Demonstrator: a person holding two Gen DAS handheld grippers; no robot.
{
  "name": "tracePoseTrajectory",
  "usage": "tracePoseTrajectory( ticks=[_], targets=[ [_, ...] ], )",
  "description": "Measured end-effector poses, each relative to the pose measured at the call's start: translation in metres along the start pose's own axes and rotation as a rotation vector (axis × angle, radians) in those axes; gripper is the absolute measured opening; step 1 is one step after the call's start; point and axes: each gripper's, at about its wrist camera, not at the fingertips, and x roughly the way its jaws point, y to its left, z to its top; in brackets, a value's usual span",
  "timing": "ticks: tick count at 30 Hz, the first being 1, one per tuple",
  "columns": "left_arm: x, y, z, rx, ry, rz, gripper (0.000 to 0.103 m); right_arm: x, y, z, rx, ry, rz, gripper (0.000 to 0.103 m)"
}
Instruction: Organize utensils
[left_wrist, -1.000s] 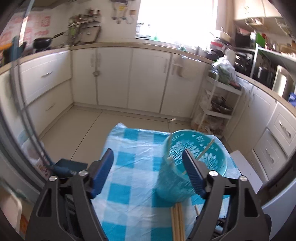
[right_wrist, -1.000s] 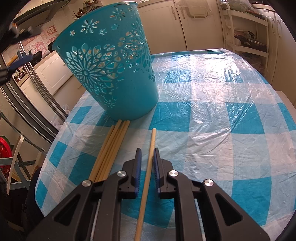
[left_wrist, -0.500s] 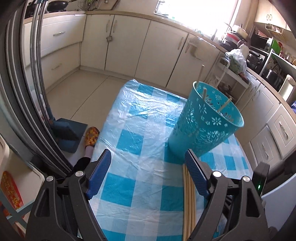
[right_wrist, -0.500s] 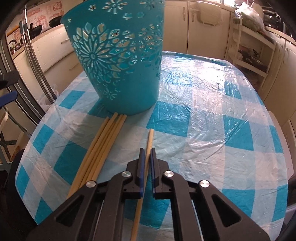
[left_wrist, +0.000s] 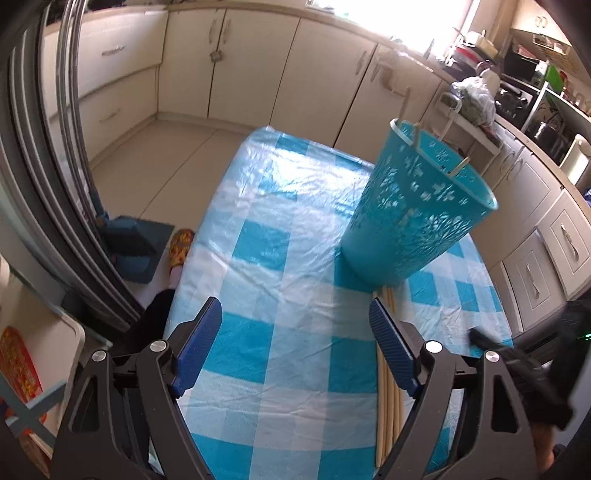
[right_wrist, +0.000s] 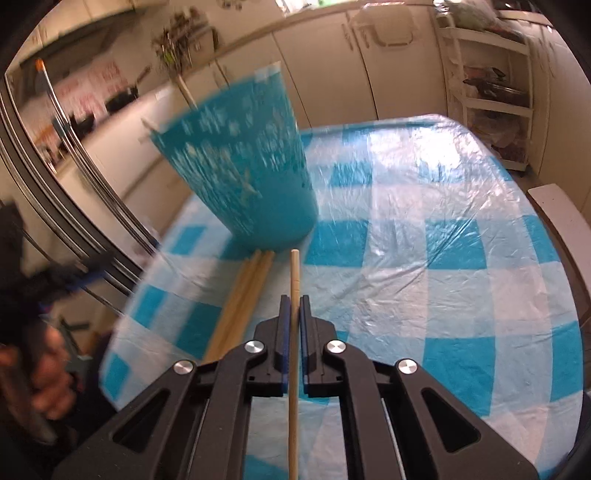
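The chopsticks are in three places: one single chopstick (right_wrist: 294, 280) is clamped between the blue pads of the right gripper (right_wrist: 294, 308), a bundle of loose chopsticks (right_wrist: 242, 295) lies flat on the table just left of it with the far ends almost under the basket, and a few more stand inside the basket, their tips showing above the rim. The held chopstick runs straight along the gripper, its far tip near the base of the basket and its near end passing back between the black arms. The jaws of the right gripper stand very narrow, pressing on the stick from both sides. The teal basket (left_wrist: 413, 218) has a cut-out flower pattern and stands upright on the table; in the right wrist view it is blurred. The left gripper (left_wrist: 295, 343) hangs above the table with its jaws wide apart and nothing between them; the loose bundle (left_wrist: 388, 387) lies just beside its right finger (left_wrist: 391, 350). The table has a blue and white checkered cloth (left_wrist: 280, 288) under clear plastic. On the far left of the left wrist view there is a red sticker (left_wrist: 18, 373) with yellow characters, too small to read. A hand (right_wrist: 44, 380) is blurred at the left edge of the right wrist view.
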Motion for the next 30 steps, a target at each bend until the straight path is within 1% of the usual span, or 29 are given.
tracePoseTrajectory(
  ticks=[2, 5, 9, 13, 22, 26, 30],
  targets=[
    [0.002, 0.002, -0.002, -0.012, 0.013, 0.0, 0.078, -0.023, 0.004, 0.014, 0.02, -0.064, 0.056, 0.006],
    [0.002, -0.001, -0.003, -0.003, 0.012, 0.002, 0.078, -0.047, 0.018, 0.037, 0.023, -0.159, 0.134, 0.006],
    [-0.003, -0.007, -0.004, 0.015, 0.004, -0.004, 0.078, -0.064, 0.039, 0.058, -0.001, -0.241, 0.187, 0.006],
    [-0.005, -0.005, -0.003, 0.011, 0.002, -0.006, 0.078, -0.067, 0.052, 0.074, -0.019, -0.278, 0.218, 0.005],
    [0.0, 0.009, -0.005, -0.028, 0.021, -0.009, 0.078, -0.079, 0.064, 0.1, -0.05, -0.309, 0.24, 0.005],
    [0.003, 0.007, -0.005, -0.03, 0.026, -0.012, 0.078, -0.088, 0.068, 0.118, -0.058, -0.343, 0.248, 0.005],
    [0.004, 0.005, -0.006, -0.026, 0.029, -0.019, 0.078, -0.094, 0.075, 0.142, -0.084, -0.401, 0.226, 0.005]
  ],
)
